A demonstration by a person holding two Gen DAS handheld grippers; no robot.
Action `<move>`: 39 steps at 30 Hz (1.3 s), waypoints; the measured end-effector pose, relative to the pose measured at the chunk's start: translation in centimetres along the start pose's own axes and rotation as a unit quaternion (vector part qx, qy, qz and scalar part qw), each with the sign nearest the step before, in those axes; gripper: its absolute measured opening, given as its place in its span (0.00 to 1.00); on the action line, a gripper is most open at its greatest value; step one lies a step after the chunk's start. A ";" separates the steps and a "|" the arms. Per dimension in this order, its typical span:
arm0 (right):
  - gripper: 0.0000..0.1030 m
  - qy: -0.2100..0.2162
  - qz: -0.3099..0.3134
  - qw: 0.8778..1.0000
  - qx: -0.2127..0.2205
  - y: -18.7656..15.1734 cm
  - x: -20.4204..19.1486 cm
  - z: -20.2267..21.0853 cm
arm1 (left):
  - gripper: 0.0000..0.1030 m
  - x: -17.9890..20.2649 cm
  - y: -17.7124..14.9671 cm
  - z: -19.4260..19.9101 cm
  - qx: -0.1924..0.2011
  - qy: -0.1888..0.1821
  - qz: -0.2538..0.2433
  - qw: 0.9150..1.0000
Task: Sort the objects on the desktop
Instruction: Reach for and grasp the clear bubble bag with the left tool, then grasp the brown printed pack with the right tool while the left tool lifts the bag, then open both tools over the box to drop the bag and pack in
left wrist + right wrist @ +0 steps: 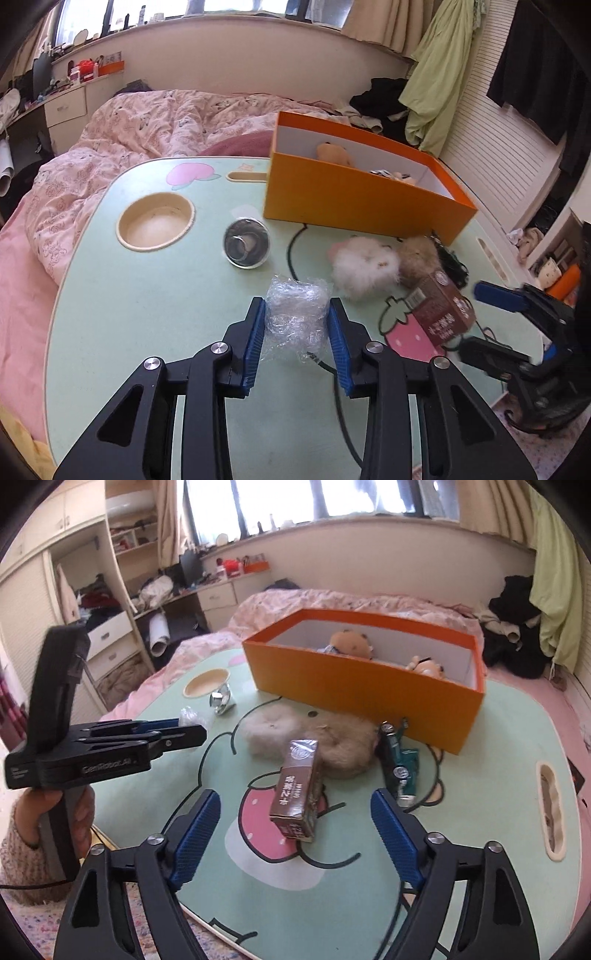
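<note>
We found the left gripper [297, 328] low in the centre of the left wrist frame, its blue fingers [255, 341] pressed against both sides of a crumpled wad of clear plastic wrap [295, 314], which rested on the mint-green tabletop [147, 314]. Above it in the frame lay a small glass jar [246, 242] on its side, right of a round recessed cup holder [155, 221].

In the right wrist frame, the right gripper [297, 829] occupied the lower centre, its fingers [197, 823] spread wide apart and touching nothing. Between them, slightly further off, lay a brown drink carton [297, 788] on the tabletop. Just beyond the carton we noted a beige furry plush [325, 740], and to its right a dark green toy car [399, 760].

An open orange box [354, 694] stood across the upper centre of that frame, with plush toys [351, 642] inside. A white fluffy plush [364, 267] sat beside the beige one in the left wrist view.
</note>
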State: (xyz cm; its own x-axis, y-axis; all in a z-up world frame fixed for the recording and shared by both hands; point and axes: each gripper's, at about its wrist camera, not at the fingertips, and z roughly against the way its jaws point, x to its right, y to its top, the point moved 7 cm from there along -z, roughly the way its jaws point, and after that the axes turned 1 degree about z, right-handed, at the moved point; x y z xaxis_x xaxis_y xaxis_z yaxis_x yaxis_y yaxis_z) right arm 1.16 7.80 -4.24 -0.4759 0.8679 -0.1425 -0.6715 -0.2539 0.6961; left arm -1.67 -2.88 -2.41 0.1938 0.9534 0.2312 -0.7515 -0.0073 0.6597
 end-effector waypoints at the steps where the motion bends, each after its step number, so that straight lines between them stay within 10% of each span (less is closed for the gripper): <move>1: 0.51 0.003 -0.002 1.000 -0.018 -0.2 0.0 -0.9 | 0.34 0.5 -0.2 0.1 0.000 -0.005 -0.005 1.000; 4: 0.18 0.006 -0.018 0.999 -0.042 -0.5 0.6 -2.0 | 0.34 2.2 -0.2 0.3 0.000 -0.017 -0.021 1.000; 19: 0.18 -0.020 -0.045 0.997 0.059 5.8 4.0 2.8 | 0.34 4.7 7.7 0.3 0.045 -0.033 -0.043 0.998; 30: 0.19 -0.072 -0.060 0.995 0.046 12.2 8.2 -1.8 | 0.34 3.9 14.5 -7.1 0.023 0.017 -0.043 0.999; 32: 0.26 -0.078 -0.065 0.994 0.040 12.1 8.9 -2.9 | 0.38 3.5 14.5 -8.4 0.016 0.041 -0.048 0.998; 34: 0.64 -0.082 -0.078 0.993 0.041 11.9 9.7 -3.3 | 0.49 3.1 14.0 -9.0 0.009 0.066 -0.056 0.996; 36: 0.77 -0.095 -0.094 0.989 0.056 11.6 10.4 -2.6 | 0.66 3.0 13.5 -8.7 0.015 0.071 -0.058 0.996; 39: 0.77 -0.097 -0.102 0.987 0.072 11.4 10.4 -1.2 | 0.72 3.2 13.2 -7.5 0.033 0.047 -0.045 0.997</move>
State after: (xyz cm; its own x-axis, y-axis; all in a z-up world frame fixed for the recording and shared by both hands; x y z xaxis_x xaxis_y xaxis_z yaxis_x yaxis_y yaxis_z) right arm -12.15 13.44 1.40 -0.2122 0.9635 -0.1630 -0.6486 -0.0142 0.7610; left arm -15.69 2.31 1.63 0.1963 0.9752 0.1018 -0.6903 0.0637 0.7207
